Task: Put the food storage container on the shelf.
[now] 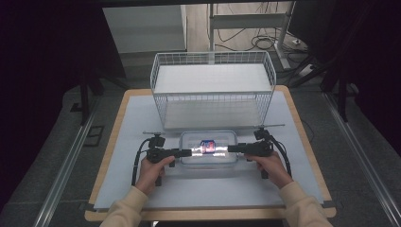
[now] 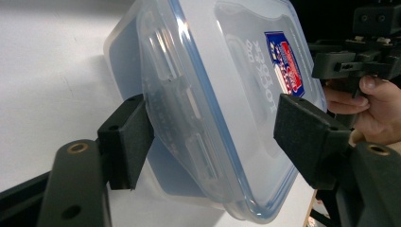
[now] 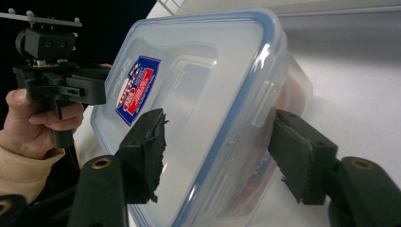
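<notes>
Beyond container: wire basket; label legible close-up.

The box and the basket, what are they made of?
The box looks like clear, glossy plastic: the table shows through it, and its lid has a blue seal. The basket looks like white-coated metal wire, judging by its thin open grid.
</notes>
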`<state>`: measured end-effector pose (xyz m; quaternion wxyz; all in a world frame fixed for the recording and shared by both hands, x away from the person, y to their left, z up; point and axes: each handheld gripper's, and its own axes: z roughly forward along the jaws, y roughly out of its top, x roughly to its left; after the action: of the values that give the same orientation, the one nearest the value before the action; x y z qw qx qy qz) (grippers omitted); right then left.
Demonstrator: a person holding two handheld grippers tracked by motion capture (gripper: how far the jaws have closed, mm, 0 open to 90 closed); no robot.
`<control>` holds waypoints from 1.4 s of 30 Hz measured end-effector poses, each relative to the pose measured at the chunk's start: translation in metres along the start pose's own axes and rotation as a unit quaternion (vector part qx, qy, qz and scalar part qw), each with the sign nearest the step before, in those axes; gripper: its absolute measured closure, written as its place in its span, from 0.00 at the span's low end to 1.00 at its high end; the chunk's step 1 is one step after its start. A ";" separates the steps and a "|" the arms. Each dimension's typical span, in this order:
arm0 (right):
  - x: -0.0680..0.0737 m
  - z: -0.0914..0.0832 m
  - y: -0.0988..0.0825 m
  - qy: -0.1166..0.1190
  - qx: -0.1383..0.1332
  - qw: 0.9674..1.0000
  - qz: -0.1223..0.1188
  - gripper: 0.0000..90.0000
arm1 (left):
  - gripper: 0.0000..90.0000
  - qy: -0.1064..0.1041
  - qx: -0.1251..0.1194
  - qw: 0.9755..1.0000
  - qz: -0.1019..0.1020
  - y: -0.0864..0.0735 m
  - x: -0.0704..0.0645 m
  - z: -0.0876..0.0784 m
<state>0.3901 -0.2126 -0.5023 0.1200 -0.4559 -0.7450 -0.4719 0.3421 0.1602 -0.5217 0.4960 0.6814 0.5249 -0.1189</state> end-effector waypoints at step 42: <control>0.024 -0.025 -0.033 0.002 -0.061 0.996 -0.059 0.58 | 0.49 0.032 -0.047 0.996 0.071 -0.031 -0.031 -0.021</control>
<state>0.3443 -0.2238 -0.4937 0.0648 -0.4165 -0.7404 -0.5236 0.2959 0.1567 -0.5075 0.5176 0.6966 0.4954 -0.0371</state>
